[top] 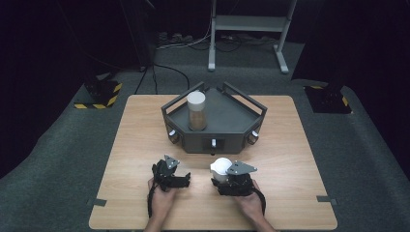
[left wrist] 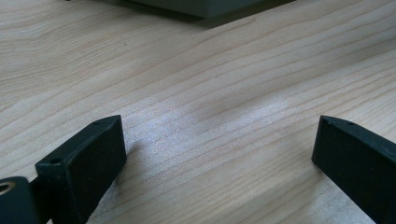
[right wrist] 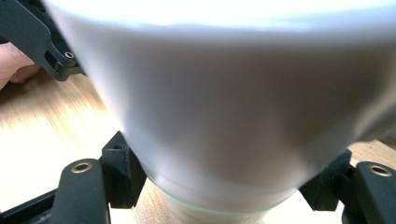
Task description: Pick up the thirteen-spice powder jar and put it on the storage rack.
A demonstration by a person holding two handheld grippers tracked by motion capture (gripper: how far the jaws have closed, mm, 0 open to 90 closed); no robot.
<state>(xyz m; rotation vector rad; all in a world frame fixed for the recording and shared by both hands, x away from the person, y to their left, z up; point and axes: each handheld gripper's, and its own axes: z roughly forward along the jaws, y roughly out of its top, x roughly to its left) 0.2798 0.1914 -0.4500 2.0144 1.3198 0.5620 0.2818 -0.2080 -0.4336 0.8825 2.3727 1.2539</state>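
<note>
Right now my left tool [top: 180, 178] sits low over the wooden counter [top: 135, 145] near its front edge, jaws spread wide with bare wood between them in the left gripper view. Farther back, about mid-counter, I see a dark grey angular tray [top: 232, 125] with a white-capped jar [top: 196, 111] of brownish contents standing upright in its left part. Just right of the left tool, my right tool [top: 221, 175] is clamped around a second white-capped jar [right wrist: 224, 102], its jaws pressing both sides just below the cap.
</note>
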